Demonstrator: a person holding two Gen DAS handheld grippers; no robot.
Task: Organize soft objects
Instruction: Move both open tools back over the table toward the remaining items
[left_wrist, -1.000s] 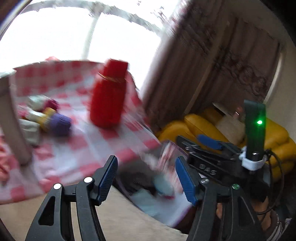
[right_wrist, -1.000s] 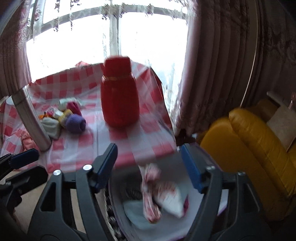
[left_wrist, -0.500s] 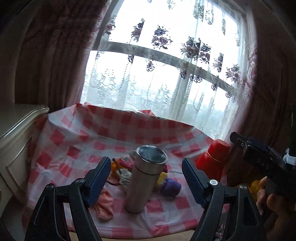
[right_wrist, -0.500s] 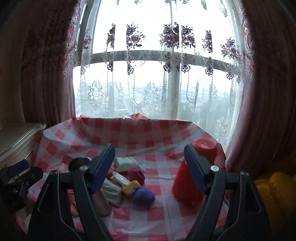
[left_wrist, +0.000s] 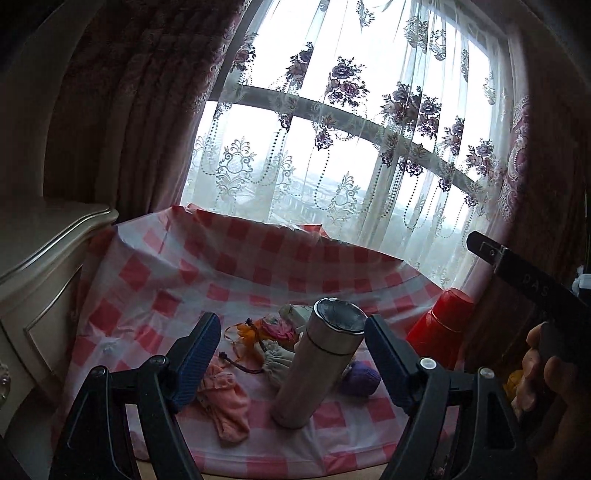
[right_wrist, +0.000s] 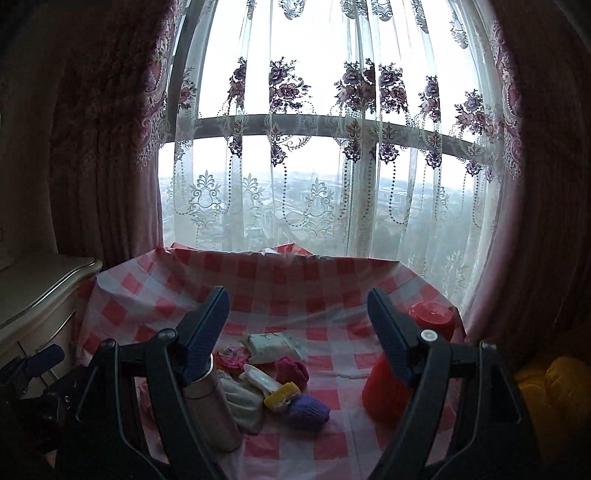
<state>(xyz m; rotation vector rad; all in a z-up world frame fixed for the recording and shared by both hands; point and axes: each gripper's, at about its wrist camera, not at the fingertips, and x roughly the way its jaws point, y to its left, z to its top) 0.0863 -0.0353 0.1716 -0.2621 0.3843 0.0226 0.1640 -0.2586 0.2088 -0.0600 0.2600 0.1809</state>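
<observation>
Several soft things lie in a heap on the red-and-white chequered table (left_wrist: 258, 266): a pink sock (left_wrist: 225, 406), a white drawstring pouch (left_wrist: 279, 360), a purple knitted piece (left_wrist: 360, 373) and an orange scrap (left_wrist: 245, 330). The right wrist view shows the same heap, with the purple piece (right_wrist: 306, 410), a magenta sock (right_wrist: 291, 371), a yellow item (right_wrist: 282, 393) and a white packet (right_wrist: 271, 341). My left gripper (left_wrist: 291, 325) hangs open before the table with nothing between its fingers. To its right, my right gripper (right_wrist: 297, 299) is also open and holds nothing.
A steel flask (left_wrist: 317, 369) stands upright just in front of the heap. A red thermos (right_wrist: 391, 376) stands at the table's right edge. A cream cabinet (left_wrist: 44, 240) adjoins the table on the left, and a yellow sofa (right_wrist: 554, 387) sits at the right. Lace curtains hang behind.
Both views have swung up and left, from a container with cloth items beside the table's right corner to the whole table and window. Over the last half second almost nothing moved.
</observation>
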